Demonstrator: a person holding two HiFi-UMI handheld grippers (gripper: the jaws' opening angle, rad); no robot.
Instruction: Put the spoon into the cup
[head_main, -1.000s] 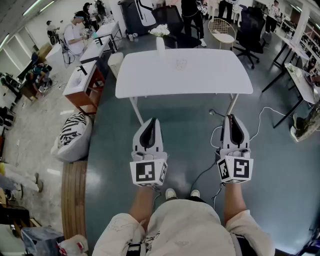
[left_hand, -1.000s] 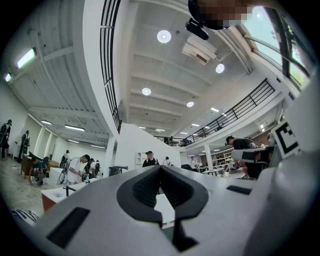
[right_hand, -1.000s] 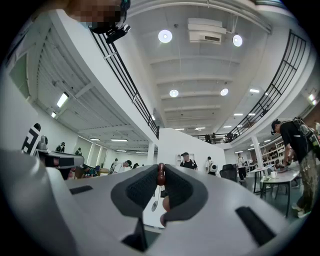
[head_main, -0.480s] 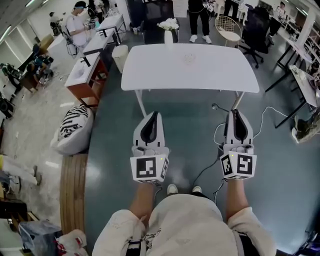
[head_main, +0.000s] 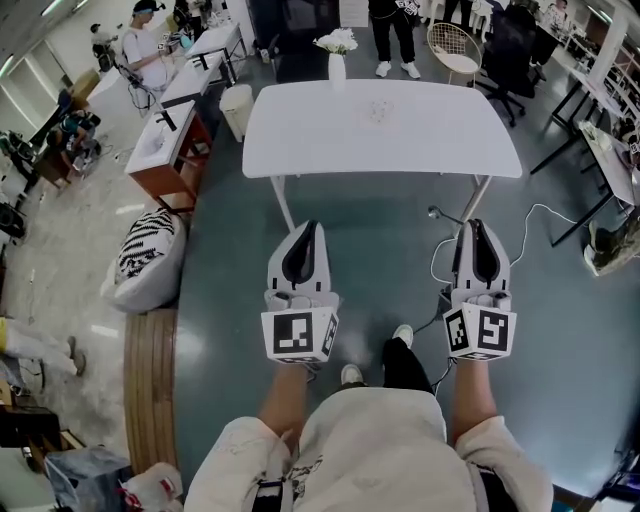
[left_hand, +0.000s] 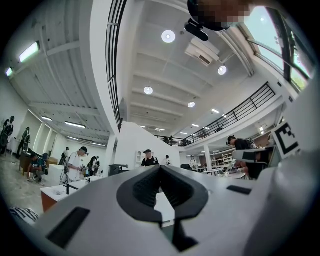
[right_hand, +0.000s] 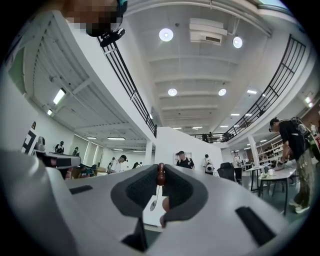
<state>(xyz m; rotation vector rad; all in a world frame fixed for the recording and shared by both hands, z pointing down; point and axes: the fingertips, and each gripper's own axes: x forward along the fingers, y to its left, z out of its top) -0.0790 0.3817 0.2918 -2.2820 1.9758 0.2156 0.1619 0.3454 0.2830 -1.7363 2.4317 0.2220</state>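
My right gripper (head_main: 476, 230) is shut on a spoon (right_hand: 160, 175). The spoon's brown handle is pinched at the jaw tips and its metal bowl hangs down between them in the right gripper view; the head view does not show the spoon. My left gripper (head_main: 308, 230) is shut with nothing in it, its tips meeting in the left gripper view (left_hand: 160, 169). Both are held level over the floor, short of the white table (head_main: 300, 140). A clear cup (head_main: 378, 112) stands on that table, far from both grippers.
A white vase with flowers (head_main: 337, 60) stands at the table's far edge. Cables (head_main: 440, 262) lie on the floor by the right table leg. A striped cushion (head_main: 145, 255) and a wooden bench (head_main: 148, 390) are at the left. People and chairs stand beyond the table.
Both grippers have moved forward toward the table, which now lies closer. The person's right foot has stepped ahead. The jaws have not changed.
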